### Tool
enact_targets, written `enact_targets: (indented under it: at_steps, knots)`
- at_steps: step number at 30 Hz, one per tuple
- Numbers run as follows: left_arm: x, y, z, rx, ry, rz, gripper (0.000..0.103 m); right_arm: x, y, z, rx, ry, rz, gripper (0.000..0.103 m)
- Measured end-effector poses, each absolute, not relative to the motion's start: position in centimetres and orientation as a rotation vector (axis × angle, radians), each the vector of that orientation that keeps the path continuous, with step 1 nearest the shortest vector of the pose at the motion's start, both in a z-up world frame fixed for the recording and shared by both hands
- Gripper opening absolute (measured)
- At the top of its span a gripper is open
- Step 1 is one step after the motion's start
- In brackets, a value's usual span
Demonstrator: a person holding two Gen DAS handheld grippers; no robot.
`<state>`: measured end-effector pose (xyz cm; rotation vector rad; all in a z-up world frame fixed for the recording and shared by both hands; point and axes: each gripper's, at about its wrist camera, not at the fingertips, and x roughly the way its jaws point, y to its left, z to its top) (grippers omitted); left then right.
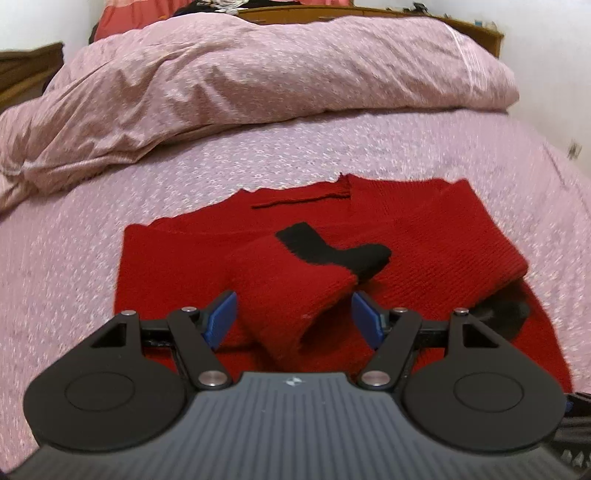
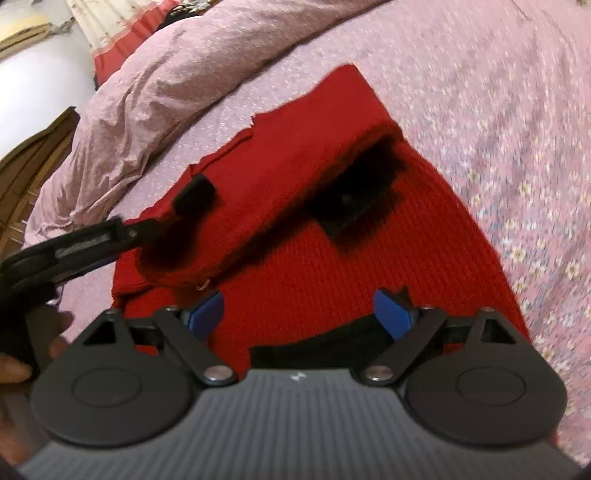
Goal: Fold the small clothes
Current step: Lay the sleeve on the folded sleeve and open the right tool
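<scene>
A red sweater [image 1: 424, 251] w/ black patches is spread flat on a pink flowered bedsheet [image 1: 92, 258], approx. mid-bed, w/ a crumpled pink duvet [image 1: 240, 85] heaped behind it and a wooden headboard [image 1: 369, 14] seen at the far edge. Both sleeves are seen laid inward over the body: one red sleeve [image 1: 295, 295] w/ a black cuff area lies across the chest, its open end raised just in front of the left gripper [image 1: 293, 321]. The left gripper's jaws are held apart, blue pads [image 1: 221, 319] either side of that sleeve end; no contact by the pads can be made out. In the right wrist view the right gripper [image 2: 299, 314] is held over the lower part of the sweater [image 2: 314, 266], jaws wide apart, blue pads clear of the knit, nothing clamped. A black band of the sweater [image 2: 314, 350] is seen just below those pads. At that view's left edge the other gripper is seen by the sleeve [image 2: 207, 236], w/ part of a hand [image 2: 22, 354] beneath; blur hides the detail there.
</scene>
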<state>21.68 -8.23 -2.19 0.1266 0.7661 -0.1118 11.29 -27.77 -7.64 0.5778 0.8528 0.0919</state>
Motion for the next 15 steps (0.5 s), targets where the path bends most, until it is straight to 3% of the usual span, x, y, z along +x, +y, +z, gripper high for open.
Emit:
enact_targets:
  at_steps: [7, 15]
  knots:
    - [23.4, -10.3, -4.5, 0.221, 0.690, -0.062, 0.072, 11.4, -27.7, -8.1, 0.561, 0.844, 0.108, 0.089]
    - [22.6, -6.0, -3.6, 0.161, 0.607, 0.019, 0.063, 11.3, -27.6, -8.3, 0.558, 0.833, 0.112, 0.089]
